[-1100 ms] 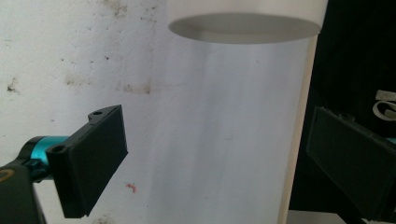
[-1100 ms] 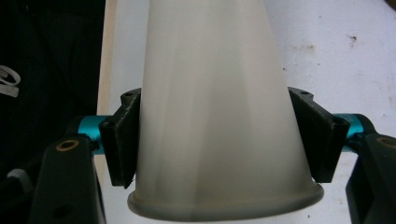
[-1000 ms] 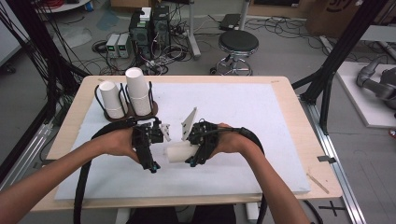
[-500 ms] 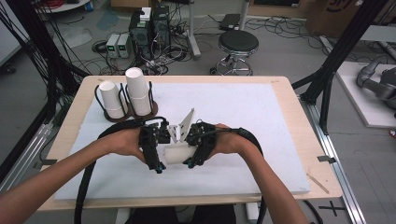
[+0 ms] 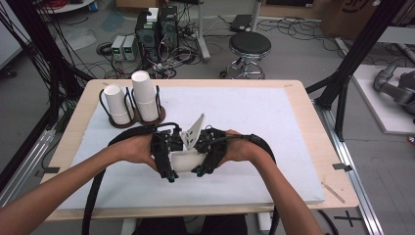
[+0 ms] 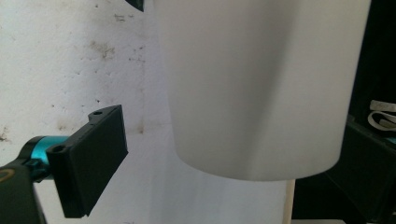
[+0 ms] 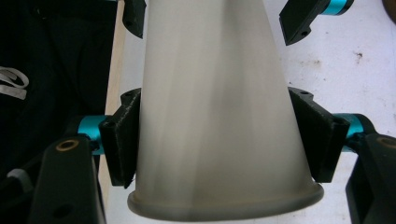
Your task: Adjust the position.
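between both hands a plain white paper cup [image 5: 185, 160] lies sideways, right tool [image 7: 219, 140] clamping it, left tool [image 6: 224, 154] wide.

Even, diffuse overhead light in the high view, soft shadows under the forearms, no glare on the white counter [image 5: 274, 122], slight softness toward the frame edges, white cup [image 7: 219, 116] blurred and streaked at close range, dark underexposed patch at 9 o'clock there
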A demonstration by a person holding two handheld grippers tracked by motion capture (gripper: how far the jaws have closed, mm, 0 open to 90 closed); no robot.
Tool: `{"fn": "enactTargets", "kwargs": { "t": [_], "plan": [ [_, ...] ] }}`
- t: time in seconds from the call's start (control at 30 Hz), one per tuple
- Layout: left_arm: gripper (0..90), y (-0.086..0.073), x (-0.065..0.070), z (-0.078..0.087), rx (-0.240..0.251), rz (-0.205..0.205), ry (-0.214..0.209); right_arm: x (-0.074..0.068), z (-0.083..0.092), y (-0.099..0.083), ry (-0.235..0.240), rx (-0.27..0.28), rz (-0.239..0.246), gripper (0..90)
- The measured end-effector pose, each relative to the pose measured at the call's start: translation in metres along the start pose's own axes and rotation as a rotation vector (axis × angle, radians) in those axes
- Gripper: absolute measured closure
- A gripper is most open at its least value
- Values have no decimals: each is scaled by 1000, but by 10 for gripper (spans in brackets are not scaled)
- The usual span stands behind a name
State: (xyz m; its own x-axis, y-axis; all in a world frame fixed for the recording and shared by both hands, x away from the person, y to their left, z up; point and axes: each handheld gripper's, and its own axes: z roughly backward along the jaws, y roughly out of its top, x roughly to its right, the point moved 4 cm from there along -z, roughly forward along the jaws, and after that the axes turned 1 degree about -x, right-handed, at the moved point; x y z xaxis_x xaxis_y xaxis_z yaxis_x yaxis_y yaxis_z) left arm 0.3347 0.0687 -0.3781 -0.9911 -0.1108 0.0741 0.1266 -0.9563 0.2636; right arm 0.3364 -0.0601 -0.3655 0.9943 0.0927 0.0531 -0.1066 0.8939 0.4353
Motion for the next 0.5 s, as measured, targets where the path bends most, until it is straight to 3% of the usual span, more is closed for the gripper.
{"fn": "enactTargets", "kwargs": {
  "t": [0.07,0.13,0.3,0.5],
  "plan": [
    [53,0,0,0,14,1,-15,0,1,0,-2,1,0,276],
    [175,-1,-2,3,3,-37,-33,-1,1,0,2,2,-6,276],
    [174,-1,-1,2,30,-23,-40,0,1,0,4,1,-7,276],
    [184,1,0,4,20,-51,-46,0,-1,1,3,-3,-1,276]
  ]
}}
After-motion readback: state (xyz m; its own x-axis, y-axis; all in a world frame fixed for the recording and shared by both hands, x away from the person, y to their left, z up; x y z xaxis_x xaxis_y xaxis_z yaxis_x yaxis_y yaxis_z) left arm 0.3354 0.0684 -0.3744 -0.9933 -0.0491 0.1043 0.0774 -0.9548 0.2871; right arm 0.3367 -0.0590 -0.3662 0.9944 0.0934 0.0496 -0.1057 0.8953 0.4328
